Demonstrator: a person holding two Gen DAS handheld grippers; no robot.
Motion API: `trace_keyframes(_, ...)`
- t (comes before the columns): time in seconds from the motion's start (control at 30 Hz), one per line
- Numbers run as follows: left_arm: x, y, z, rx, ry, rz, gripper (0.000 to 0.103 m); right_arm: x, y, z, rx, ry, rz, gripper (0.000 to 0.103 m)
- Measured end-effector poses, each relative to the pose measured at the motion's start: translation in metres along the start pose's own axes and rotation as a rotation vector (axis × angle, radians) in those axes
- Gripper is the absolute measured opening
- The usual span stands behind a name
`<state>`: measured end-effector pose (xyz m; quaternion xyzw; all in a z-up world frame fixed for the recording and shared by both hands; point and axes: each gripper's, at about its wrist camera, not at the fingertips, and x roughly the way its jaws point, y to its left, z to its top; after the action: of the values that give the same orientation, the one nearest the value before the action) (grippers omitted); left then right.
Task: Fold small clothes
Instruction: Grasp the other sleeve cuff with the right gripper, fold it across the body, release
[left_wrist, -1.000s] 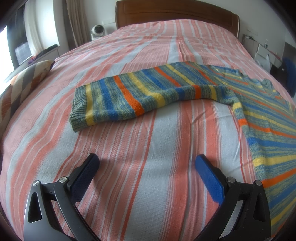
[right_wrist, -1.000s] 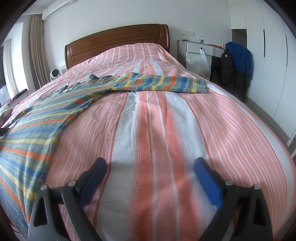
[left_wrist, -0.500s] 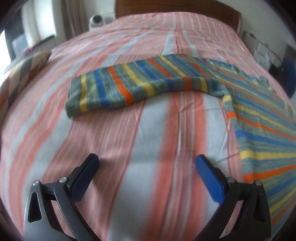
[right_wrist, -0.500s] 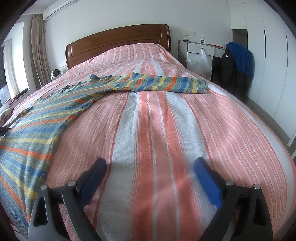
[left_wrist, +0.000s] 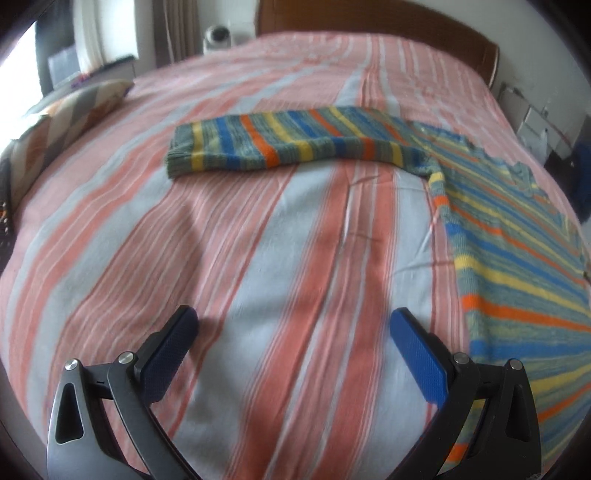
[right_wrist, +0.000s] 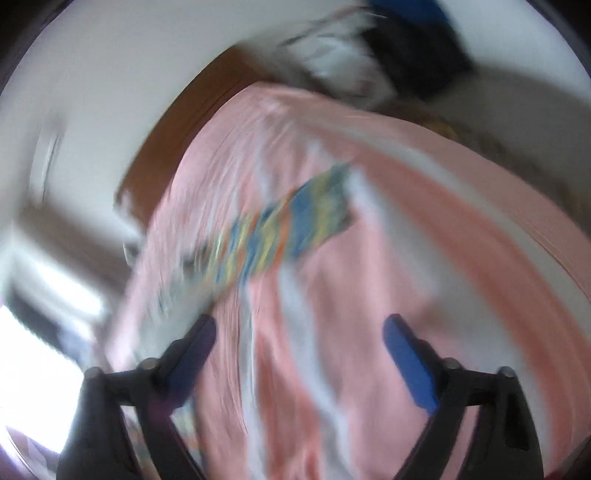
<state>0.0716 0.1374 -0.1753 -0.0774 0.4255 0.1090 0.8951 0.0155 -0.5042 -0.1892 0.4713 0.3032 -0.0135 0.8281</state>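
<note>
Fingers spread empty on left gripper (left_wrist: 293, 334), right gripper (right_wrist: 297, 338) closing empty, striped bedspread (left_wrist: 258, 229), wooden headboard (left_wrist: 369, 18)

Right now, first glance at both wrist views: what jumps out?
The striped sweater on the pink-striped bed: one sleeve stretches across the middle of the left view, the body runs down the right edge. The left gripper hangs open over bare cover. The right view is smeared with motion blur; the right gripper is closing on nothing.
</note>
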Motion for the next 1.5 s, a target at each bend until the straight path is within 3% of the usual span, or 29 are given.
trace_keyframes(0.07, -0.001, -0.002, -0.004, -0.002, -0.037, 0.014, 0.103, 0.02, -0.022, 0.028, 0.136, 0.045, 0.104, 0.071)
trace_keyframes(0.1, -0.001, -0.002, -0.003, 0.0, -0.039, 0.02, 0.103, 0.026, -0.024, 0.035, 0.153, 0.049, 0.116, 0.065)
trace_keyframes(0.27, 0.0, 0.0, -0.002, -0.007, -0.055, 0.007, 0.103, 0.079, -0.024, 0.074, 0.194, 0.084, 0.06, 0.05)
trace_keyframes(0.37, -0.001, -0.001, -0.005, -0.005, -0.063, 0.016, 0.103, 0.115, -0.02, 0.089, 0.166, 0.121, -0.002, 0.03)
trace_keyframes(0.43, -0.001, -0.003, -0.006, 0.001, -0.068, 0.03, 0.103, 0.132, -0.023, 0.096, 0.169, 0.125, 0.001, 0.024)
trace_keyframes(0.5, -0.001, -0.003, -0.006, 0.003, -0.07, 0.035, 0.103, 0.139, -0.024, 0.1, 0.171, 0.135, 0.002, 0.003)
trace_keyframes(0.63, -0.002, -0.003, -0.007, 0.003, -0.074, 0.035, 0.103, 0.122, 0.014, 0.111, 0.08, 0.075, 0.033, 0.003)
trace_keyframes(0.7, -0.001, -0.004, -0.007, 0.002, -0.08, 0.037, 0.103, 0.112, 0.059, 0.115, -0.032, 0.061, 0.044, 0.003)
trace_keyframes(0.77, -0.001, -0.004, -0.008, 0.002, -0.084, 0.039, 0.103, 0.115, 0.129, 0.111, -0.183, 0.082, 0.068, 0.003)
trace_keyframes(0.93, -0.002, -0.003, -0.009, -0.002, -0.089, 0.035, 0.103, 0.169, 0.275, 0.053, -0.418, 0.222, 0.168, 0.003)
trace_keyframes(1.03, -0.003, -0.002, -0.009, -0.006, -0.092, 0.03, 0.103, 0.222, 0.332, 0.002, -0.515, 0.312, 0.202, 0.003)
trace_keyframes(1.1, -0.003, -0.002, -0.009, -0.007, -0.095, 0.025, 0.103, 0.26, 0.352, -0.04, -0.537, 0.375, 0.215, 0.009)
trace_keyframes(1.13, -0.003, -0.001, -0.01, -0.008, -0.097, 0.024, 0.103, 0.274, 0.354, -0.054, -0.522, 0.417, 0.229, 0.018)
trace_keyframes(1.17, -0.003, -0.001, -0.01, -0.009, -0.099, 0.022, 0.103, 0.295, 0.355, -0.068, -0.478, 0.484, 0.251, 0.043)
trace_keyframes(1.2, -0.003, -0.001, -0.01, -0.01, -0.1, 0.021, 0.103, 0.301, 0.351, -0.075, -0.448, 0.51, 0.266, 0.058)
trace_keyframes(1.33, -0.003, -0.001, -0.01, -0.011, -0.1, 0.022, 0.103, 0.308, 0.331, -0.085, -0.339, 0.528, 0.31, 0.058)
trace_keyframes(1.5, -0.003, -0.002, -0.01, -0.009, -0.098, 0.03, 0.103, 0.267, 0.282, -0.076, -0.438, 0.424, 0.139, 0.063)
